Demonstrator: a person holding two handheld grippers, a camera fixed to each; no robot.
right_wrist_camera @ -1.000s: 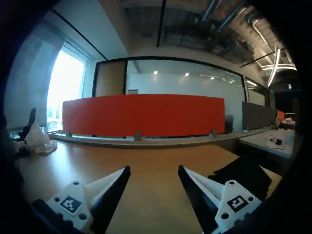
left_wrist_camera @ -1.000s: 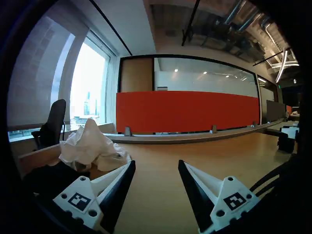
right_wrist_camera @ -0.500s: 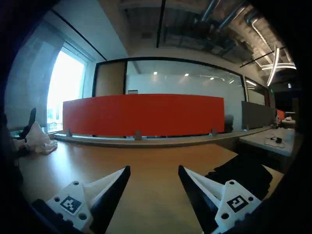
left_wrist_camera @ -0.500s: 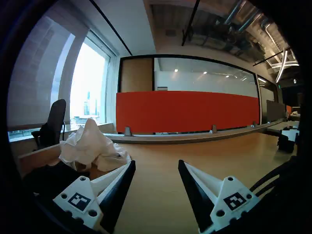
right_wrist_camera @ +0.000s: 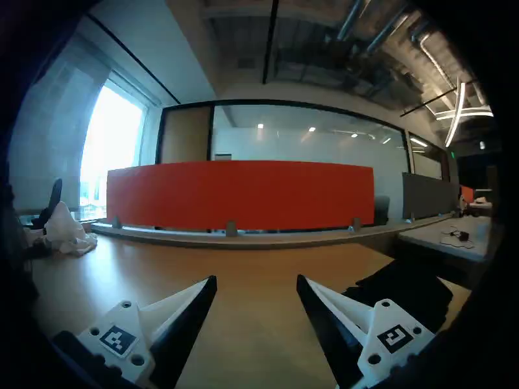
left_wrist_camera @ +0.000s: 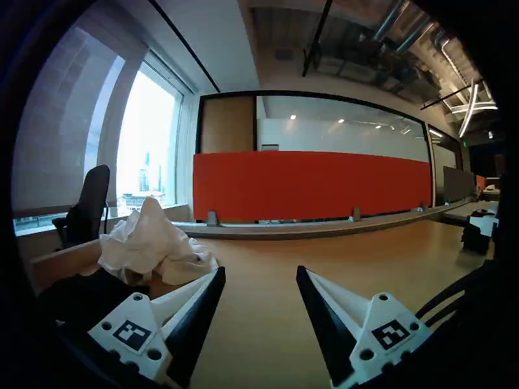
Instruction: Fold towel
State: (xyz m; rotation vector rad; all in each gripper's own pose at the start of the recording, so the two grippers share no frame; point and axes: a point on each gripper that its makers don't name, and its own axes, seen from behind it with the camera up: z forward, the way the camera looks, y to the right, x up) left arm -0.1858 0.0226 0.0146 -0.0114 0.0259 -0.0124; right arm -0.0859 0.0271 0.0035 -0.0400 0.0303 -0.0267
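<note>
No words, numbers or brands can be read; the left tool [left_wrist_camera: 259,280] and right tool [right_wrist_camera: 256,285] carry patterned square markers [left_wrist_camera: 133,334], not letters

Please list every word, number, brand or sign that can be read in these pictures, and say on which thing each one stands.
No word or number can be read.
The left gripper and the right gripper carry square black-and-white markers: coded patterns, no letters.
A small green lit sign sits high on the far wall in the right gripper view: too small to read.
</note>
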